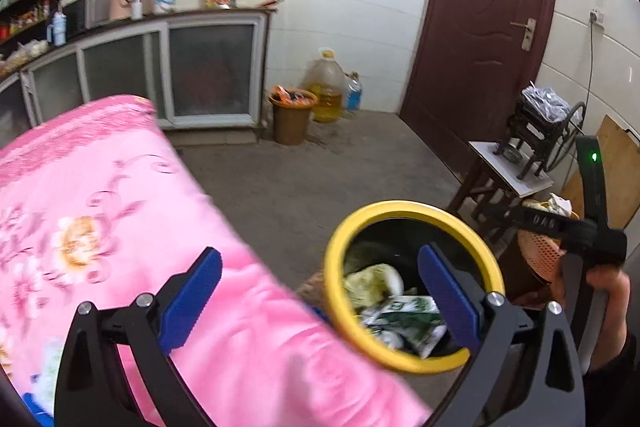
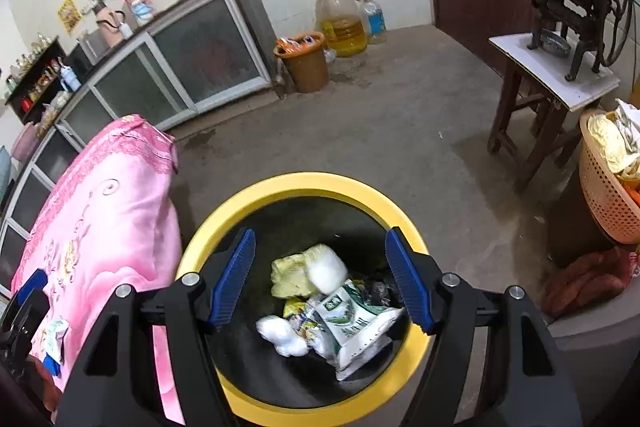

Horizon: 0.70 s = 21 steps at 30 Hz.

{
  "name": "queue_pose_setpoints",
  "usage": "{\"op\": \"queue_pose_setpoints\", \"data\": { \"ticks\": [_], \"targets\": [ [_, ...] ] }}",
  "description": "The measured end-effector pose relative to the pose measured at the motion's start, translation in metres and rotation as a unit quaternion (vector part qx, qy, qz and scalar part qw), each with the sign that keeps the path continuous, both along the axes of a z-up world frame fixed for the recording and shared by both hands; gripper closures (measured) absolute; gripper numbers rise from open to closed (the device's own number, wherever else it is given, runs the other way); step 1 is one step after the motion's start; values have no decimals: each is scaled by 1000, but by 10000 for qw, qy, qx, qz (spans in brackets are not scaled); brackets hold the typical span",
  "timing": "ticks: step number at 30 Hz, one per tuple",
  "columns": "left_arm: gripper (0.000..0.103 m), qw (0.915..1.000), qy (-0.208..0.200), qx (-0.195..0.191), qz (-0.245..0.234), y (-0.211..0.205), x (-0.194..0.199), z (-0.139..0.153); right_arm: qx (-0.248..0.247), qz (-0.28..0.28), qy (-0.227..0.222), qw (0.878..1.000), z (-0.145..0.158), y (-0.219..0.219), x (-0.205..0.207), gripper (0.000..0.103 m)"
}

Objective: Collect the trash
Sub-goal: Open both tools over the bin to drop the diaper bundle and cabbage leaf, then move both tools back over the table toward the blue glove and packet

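Pink floral cloth (image 1: 120, 211) smeared by motion blur, flower print soft, lower end cut off at the frame's bottom. Yellow-rimmed bin (image 1: 412, 211) partly covered by the near blue finger (image 1: 448, 295), its base out of sight. Trash inside heaped: green-and-white packet (image 2: 352, 323) with print too blurred to read, pale lumps (image 2: 308, 269) impossible to name. Orange bucket (image 2: 306, 67) by the cabinet stuffed with wrappers, too small to tell apart. Shelf jars (image 1: 28, 15) far left just coloured specks. Mesh basket (image 2: 604, 195) sliced by the right edge, contents half hidden. Hand (image 1: 608, 291) at right edge only partly in view.
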<state>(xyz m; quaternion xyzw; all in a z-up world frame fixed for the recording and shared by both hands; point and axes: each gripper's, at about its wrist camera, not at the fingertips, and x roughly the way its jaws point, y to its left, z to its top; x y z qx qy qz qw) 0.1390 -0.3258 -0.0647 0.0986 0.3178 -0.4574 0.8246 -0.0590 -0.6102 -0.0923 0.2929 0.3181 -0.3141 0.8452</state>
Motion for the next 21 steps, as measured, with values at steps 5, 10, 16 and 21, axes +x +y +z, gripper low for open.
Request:
{"op": "queue_pose_setpoints", "data": {
  "ticks": [5,10,16,21],
  "targets": [
    [8,9988,-267,42,405,80,10,7,-6,1232,-508,9911,20,49,36,37],
    [8,9964,-403,266,691,168,19,8,138,2700,-642,9606,34,113,84,37],
    [8,9895,-486,730,1146,232,31,-2,842,4189,-358,9034,33,196,148,37],
    [8,9892,-384,862,1125,256,39,-16,2017,4762,107,8558,12,247,195,37]
  ]
}}
